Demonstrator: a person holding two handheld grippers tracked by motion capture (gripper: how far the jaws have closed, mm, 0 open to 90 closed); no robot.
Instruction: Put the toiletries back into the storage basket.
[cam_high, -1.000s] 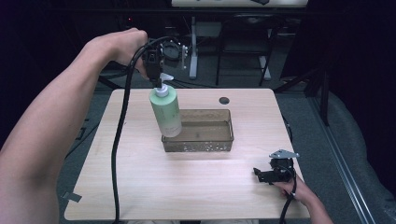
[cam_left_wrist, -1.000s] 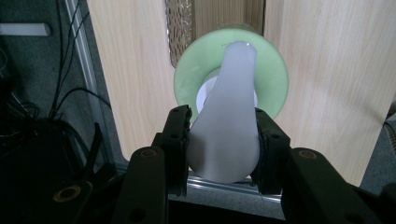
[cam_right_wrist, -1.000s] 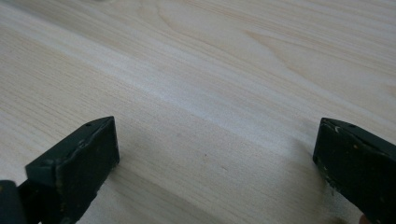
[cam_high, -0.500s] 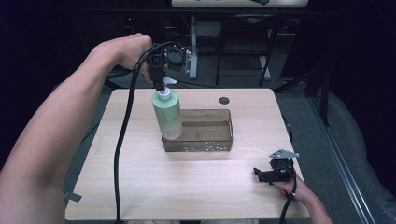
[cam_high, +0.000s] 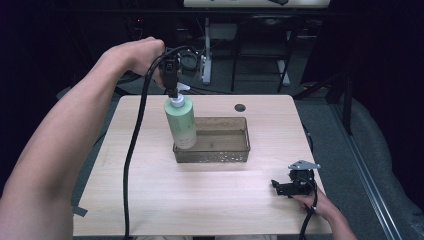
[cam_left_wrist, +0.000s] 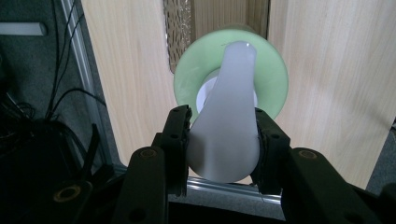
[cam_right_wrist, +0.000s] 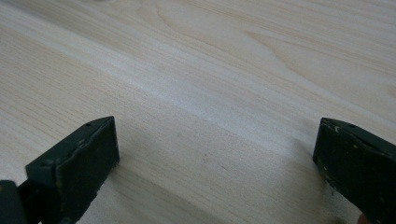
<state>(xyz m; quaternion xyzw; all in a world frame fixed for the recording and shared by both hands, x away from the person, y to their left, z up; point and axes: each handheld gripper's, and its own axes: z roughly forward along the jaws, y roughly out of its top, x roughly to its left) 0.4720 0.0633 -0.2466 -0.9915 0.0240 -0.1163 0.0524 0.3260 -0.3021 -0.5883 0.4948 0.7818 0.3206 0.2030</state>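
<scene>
since the earlier frame, the green pump bottle (cam_high: 181, 123) is drifting slightly right, toward the mesh tray (cam_high: 235, 155). from the high view, the left gripper (cam_high: 172, 86) is suspending it by its pump head over the tray's left end, apparently to lower it in. from the left gripper view, both jaws are clamping the white pump (cam_left_wrist: 229, 121), keeping the bottle hanging upright. from the right gripper view, the right gripper (cam_right_wrist: 215, 154) is resting idle, jaws apart, on the near-right table (cam_right_wrist: 224, 70).
</scene>
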